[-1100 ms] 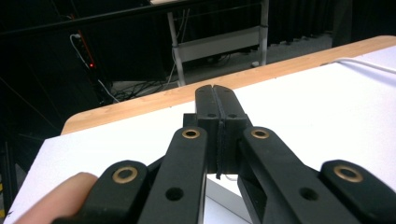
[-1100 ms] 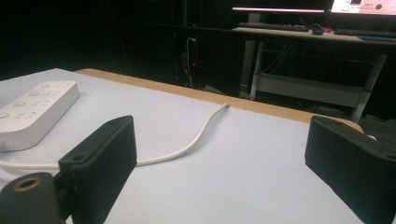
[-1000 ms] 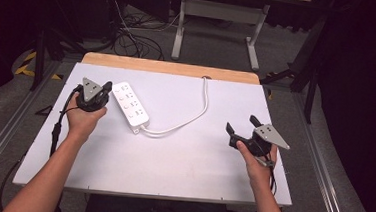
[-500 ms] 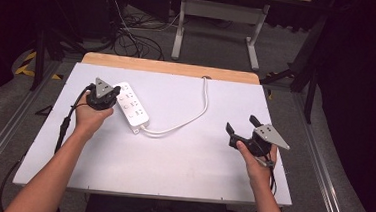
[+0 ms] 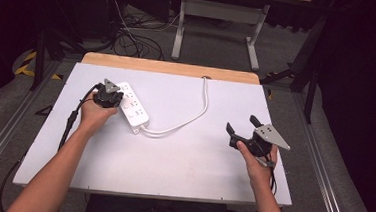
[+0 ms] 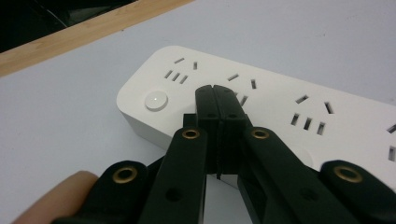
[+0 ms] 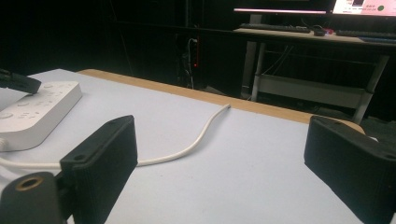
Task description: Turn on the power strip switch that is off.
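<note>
The white power strip [image 5: 132, 106] lies on the left half of the white table [image 5: 172, 165], slanted, its one white cable [image 5: 195, 111] curling right and back off the far wooden edge. Since a second ago the left gripper [image 6: 215, 93] has come across from the strip's left side and sunk onto its far end; its jaws are clenched together on nothing, their joined tips resting over the sockets just beside the round power button [image 6: 155, 100]. That looks like a lead-in to pressing the switch with the closed tips, which are not yet on it. The right gripper [image 5: 242, 129] has kept its place well apart at the table's right, jaws spread and empty. Count: one strip, one button, one cable, two grippers
</note>
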Motion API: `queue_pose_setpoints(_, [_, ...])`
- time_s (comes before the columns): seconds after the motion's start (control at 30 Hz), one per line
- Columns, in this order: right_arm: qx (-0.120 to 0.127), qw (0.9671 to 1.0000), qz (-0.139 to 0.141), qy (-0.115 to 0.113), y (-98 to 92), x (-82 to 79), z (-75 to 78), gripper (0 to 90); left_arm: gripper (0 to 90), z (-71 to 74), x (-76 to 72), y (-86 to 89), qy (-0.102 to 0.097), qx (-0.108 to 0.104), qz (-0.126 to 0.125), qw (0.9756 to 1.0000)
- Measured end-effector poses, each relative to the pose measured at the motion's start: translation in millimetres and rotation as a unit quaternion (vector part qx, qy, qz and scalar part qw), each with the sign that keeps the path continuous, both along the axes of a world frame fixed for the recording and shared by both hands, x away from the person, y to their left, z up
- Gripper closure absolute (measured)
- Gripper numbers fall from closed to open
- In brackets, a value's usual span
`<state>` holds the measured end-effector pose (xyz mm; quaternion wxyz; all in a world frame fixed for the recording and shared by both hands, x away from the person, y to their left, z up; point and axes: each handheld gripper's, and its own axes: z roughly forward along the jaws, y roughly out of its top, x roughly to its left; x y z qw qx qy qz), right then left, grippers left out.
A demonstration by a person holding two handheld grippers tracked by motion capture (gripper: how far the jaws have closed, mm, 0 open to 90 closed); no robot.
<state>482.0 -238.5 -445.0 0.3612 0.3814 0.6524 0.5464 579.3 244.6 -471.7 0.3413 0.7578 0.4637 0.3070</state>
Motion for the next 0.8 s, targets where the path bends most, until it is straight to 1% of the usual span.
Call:
queue_pose_setpoints(0.03, [0.0, 1.0, 0.0, 0.0, 0.0, 0.0, 0.0, 10.1, 90.0, 0.0, 0.0, 0.0, 0.0, 0.0, 0.0, 1.0])
queue_pose_setpoints(0.07, [0.001, 1.0, 0.0, 0.0, -0.2, -0.1, 0.1, 10.1, 90.0, 0.0, 0.2, 0.5, 0.004, -0.007, -0.005, 1.0])
queue_pose_setpoints(0.1, [0.001, 1.0, 0.0, 0.0, -0.2, -0.1, 0.1, 10.1, 90.0, 0.0, 0.2, 0.5, 0.004, -0.007, -0.005, 1.0])
queue_pose_setpoints(0.13, [0.001, 1.0, -0.001, -0.001, -0.2, -0.4, 0.3, 10.1, 90.0, -0.6, 0.2, 0.4, 0.005, -0.012, -0.008, 0.9999])
queue_pose_setpoints(0.17, [0.001, 1.0, -0.001, -0.002, -0.1, -0.7, 0.3, 10.1, 90.0, -2.5, 0.3, -2.1, 0.0, -0.007, -0.019, 0.9998])
queue_pose_setpoints(0.2, [0.0, 1.0, -0.001, -0.002, -0.1, -1.0, 0.5, 10.2, 90.0, -3.1, 0.5, -3.9, 0.002, -0.011, -0.026, 0.9996])
queue_pose_setpoints(0.23, [0.0, 1.0, -0.001, -0.002, -0.1, -1.0, 0.5, 10.2, 90.0, -3.1, 0.5, -3.9, 0.002, -0.011, -0.026, 0.9996])
queue_pose_setpoints(0.27, [0.0, 1.0, -0.001, -0.002, -0.3, -1.3, 0.6, 10.2, 90.0, -3.4, 1.8, -6.5, 0.0, -0.01, -0.019, 0.9998])
queue_pose_setpoints(0.33, [0.001, 1.0, 0.0, -0.004, -0.6, -1.6, 0.8, 10.2, 90.0, -3.5, 2.2, -7.6, -0.001, -0.008, -0.016, 0.9998])
queue_pose_setpoints(0.4, [0.0, 1.0, -0.001, -0.002, -0.9, -1.9, 0.7, 10.2, 90.0, -3.4, 2.6, -6.4, -0.002, -0.008, -0.018, 0.9998])
queue_pose_setpoints(0.43, [0.0, 1.0, -0.001, -0.002, -1.1, -1.9, 0.6, 10.2, 90.0, -2.6, 2.4, -4.9, -0.005, -0.003, -0.007, 1.0])
queue_pose_setpoints(0.47, [0.0, 1.0, -0.001, -0.002, -1.1, -1.9, 0.6, 10.2, 90.0, -2.6, 2.4, -4.9, -0.005, -0.003, -0.007, 1.0])
queue_pose_setpoints(0.5, [0.001, 1.0, 0.0, -0.002, -1.7, -2.0, 0.6, 10.2, 90.0, -2.0, 2.3, -3.0, -0.005, -0.001, 0.003, 1.0])
queue_pose_setpoints(0.57, [0.003, 1.0, -0.001, -0.003, -2.2, -2.2, 0.8, 10.2, 90.0, -2.6, 2.5, 2.2, -0.004, -0.013, 0.008, 0.9999])
queue_pose_setpoints(0.6, [0.003, 1.0, -0.002, -0.003, -2.4, -2.4, 0.9, 10.2, 90.0, -2.8, 2.5, 5.5, -0.004, -0.01, 0.011, 0.9999])
queue_pose_setpoints(0.63, [0.003, 1.0, -0.003, -0.003, -2.4, -2.4, 1.0, 10.2, 90.0, -3.0, 2.8, 6.5, -0.004, -0.015, 0.012, 0.9998])
queue_pose_setpoints(0.7, [0.002, 1.0, -0.002, -0.002, -2.0, -2.4, 1.0, 10.2, 90.0, -3.5, 2.6, 6.7, -0.003, -0.019, 0.011, 0.9997])
queue_pose_setpoints(0.8, [0.001, 1.0, -0.002, -0.002, -1.2, -2.2, 0.9, 10.3, 90.0, -3.8, 2.5, 6.3, -0.002, -0.02, 0.01, 0.9997])
